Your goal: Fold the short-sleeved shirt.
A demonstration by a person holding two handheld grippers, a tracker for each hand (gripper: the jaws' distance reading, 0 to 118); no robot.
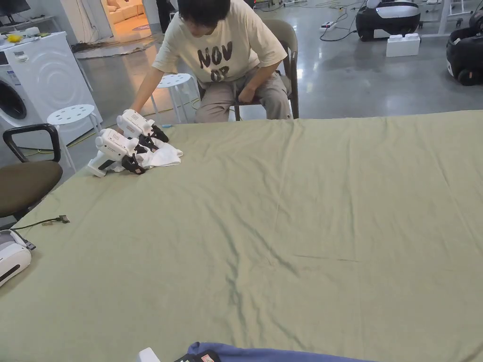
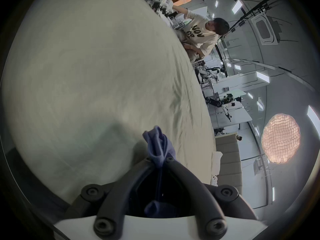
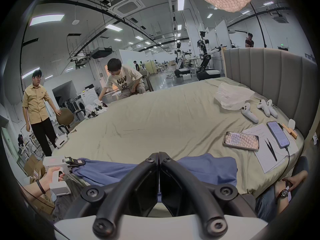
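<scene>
A blue short-sleeved shirt (image 3: 207,167) lies bunched along the near edge of the bed's green sheet (image 1: 306,212). The head view catches its top edge (image 1: 264,353) at the bottom of the picture. My left gripper (image 2: 158,160) is shut on a bunched fold of the shirt (image 2: 155,143). Seen from the right gripper view, the left gripper (image 3: 76,162) pinches the shirt's left end, and a hand (image 3: 52,176) holds it. My right gripper (image 3: 159,155) hovers over the middle of the shirt, its jaws pressed together with no cloth showing between the tips.
Two phones (image 3: 241,140), a paper sheet (image 3: 266,157), white controllers (image 3: 249,113) and a plastic bag (image 3: 232,94) lie by the grey headboard (image 3: 268,67). At the far left corner a seated person (image 1: 221,52) handles two spare grippers (image 1: 118,146) on a white cloth (image 1: 162,155).
</scene>
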